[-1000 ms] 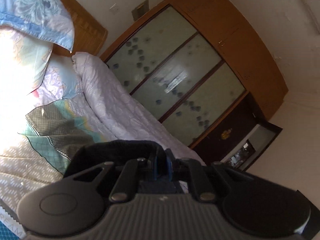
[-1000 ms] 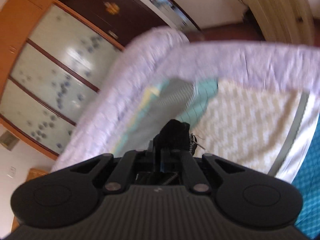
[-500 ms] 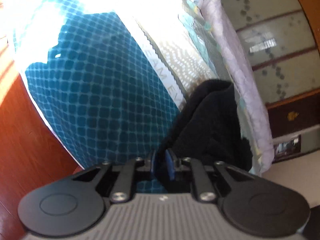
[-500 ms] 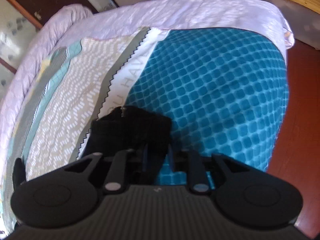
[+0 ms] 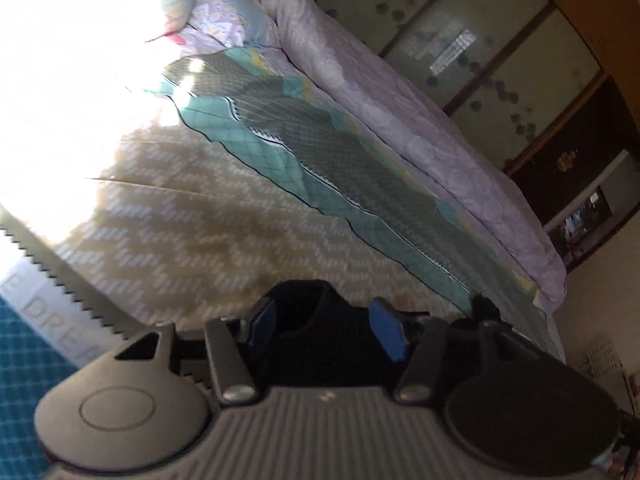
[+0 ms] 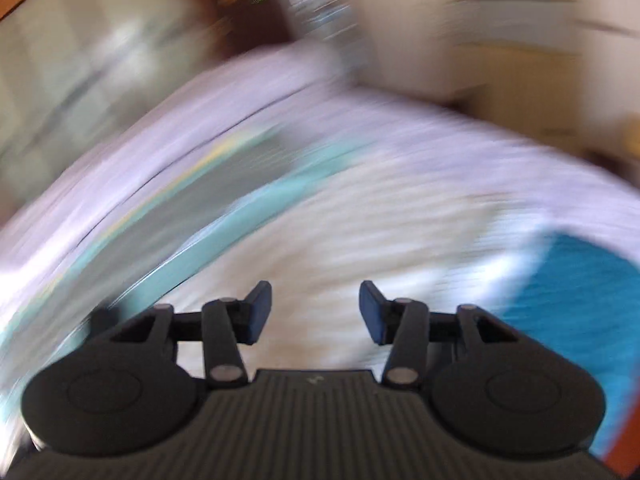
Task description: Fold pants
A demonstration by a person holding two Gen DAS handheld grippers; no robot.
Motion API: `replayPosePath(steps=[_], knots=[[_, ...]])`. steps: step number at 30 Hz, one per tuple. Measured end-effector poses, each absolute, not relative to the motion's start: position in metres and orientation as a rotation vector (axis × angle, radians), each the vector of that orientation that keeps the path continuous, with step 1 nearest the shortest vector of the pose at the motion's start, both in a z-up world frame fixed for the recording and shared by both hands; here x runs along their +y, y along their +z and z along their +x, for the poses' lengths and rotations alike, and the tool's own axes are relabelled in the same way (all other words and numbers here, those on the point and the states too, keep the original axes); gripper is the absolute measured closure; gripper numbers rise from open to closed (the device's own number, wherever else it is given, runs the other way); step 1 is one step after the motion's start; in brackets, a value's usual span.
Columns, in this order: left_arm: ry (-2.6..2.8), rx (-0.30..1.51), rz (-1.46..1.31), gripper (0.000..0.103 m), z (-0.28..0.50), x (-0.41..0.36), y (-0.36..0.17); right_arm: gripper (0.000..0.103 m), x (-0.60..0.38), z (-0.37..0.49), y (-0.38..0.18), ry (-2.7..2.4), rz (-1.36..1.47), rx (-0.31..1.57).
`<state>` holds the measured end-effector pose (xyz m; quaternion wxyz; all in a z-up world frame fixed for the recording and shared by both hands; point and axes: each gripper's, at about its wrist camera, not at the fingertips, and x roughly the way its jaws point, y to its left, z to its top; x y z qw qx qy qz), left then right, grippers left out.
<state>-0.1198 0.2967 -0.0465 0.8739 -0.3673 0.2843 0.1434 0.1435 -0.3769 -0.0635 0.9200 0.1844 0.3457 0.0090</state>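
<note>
The black pants (image 5: 316, 306) lie bunched on the beige zigzag part of the bedspread (image 5: 224, 240), low in the left wrist view. My left gripper (image 5: 323, 326) has its jaws opening, and the pants sit between the blue pads (image 5: 260, 320) without being squeezed. The right wrist view is heavily blurred. My right gripper (image 6: 316, 312) is also opening, with only bedspread (image 6: 360, 240) showing between its pads (image 6: 370, 312). A small dark patch (image 6: 102, 314) by its left arm may be the pants; I cannot tell.
A rolled lilac quilt (image 5: 400, 112) runs along the bed's far side. Pillows (image 5: 224, 20) lie at the head, in glare. Behind stands a wooden wardrobe with frosted glass doors (image 5: 480, 48). The cover's teal grid part (image 6: 580, 300) reaches the bed's edge, with red-brown floor (image 6: 624, 452) beyond.
Both grippers were shut on the black pants and now stand apart. The left one sank to the bed with the pants. The right one swung away and holds no cloth.
</note>
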Motion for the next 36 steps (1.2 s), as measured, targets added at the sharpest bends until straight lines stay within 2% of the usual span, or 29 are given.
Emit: replayPosePath(steps=[5,8,9,10,11,12,16,17,18,20,21,25,28,29,33,35,36], knots=[[0.278,0.691,-0.707,0.042,-0.063,0.281,-0.072,0.043,-0.245,0.25,-0.072,0.312,0.246,0.807],[0.279,0.711,-0.674,0.045,-0.055,0.278,-0.079,0.04,-0.17,0.31,-0.08,0.4,0.098,0.843],[0.279,0.714,-0.665,0.058,-0.05,0.28,-0.082,0.035,-0.148,0.327,-0.083,0.421,0.051,0.853],[0.277,0.714,-0.66,0.081,-0.05,0.28,-0.084,0.033,-0.129,0.341,-0.088,0.438,0.006,0.867],[0.259,0.713,-0.669,0.091,-0.05,0.283,-0.088,0.031,-0.114,0.355,-0.096,0.44,-0.024,0.884],[0.252,0.697,-0.693,0.095,-0.051,0.285,-0.089,0.031,-0.104,0.362,-0.104,0.429,-0.024,0.911],[0.296,0.602,-0.697,0.096,-0.074,0.28,-0.082,0.032,-0.102,0.398,-0.157,0.292,0.148,1.154],[0.306,0.574,-0.715,0.096,-0.083,0.278,-0.078,0.047,-0.105,0.393,-0.16,0.276,0.211,1.124],[0.316,0.552,-0.737,0.096,-0.091,0.278,-0.074,0.095,-0.112,0.386,-0.157,0.328,0.285,1.117],[0.334,0.496,-0.774,0.096,-0.111,0.279,-0.068,0.093,-0.133,0.376,-0.16,0.454,0.561,1.223],[0.345,0.468,-0.78,0.096,-0.121,0.279,-0.064,0.094,-0.144,0.367,-0.157,0.469,0.652,1.217],[0.352,0.366,-0.827,0.096,-0.163,0.277,-0.046,0.094,-0.2,0.325,-0.109,0.445,0.774,1.054],[0.333,0.344,-0.841,0.096,-0.183,0.275,-0.039,0.096,-0.254,0.283,-0.053,0.367,0.775,0.856],[0.329,0.343,-0.842,0.096,-0.187,0.274,-0.038,0.1,-0.27,0.267,-0.035,0.333,0.754,0.78],[0.369,0.431,-0.848,0.095,-0.194,0.271,-0.053,0.1,-0.324,0.212,0.027,0.171,0.667,0.526],[0.395,0.486,-0.849,0.095,-0.207,0.265,-0.066,0.091,-0.335,0.2,0.034,0.101,0.611,0.485],[0.414,0.516,-0.853,0.095,-0.217,0.263,-0.072,0.078,-0.338,0.197,0.032,0.09,0.585,0.492]])
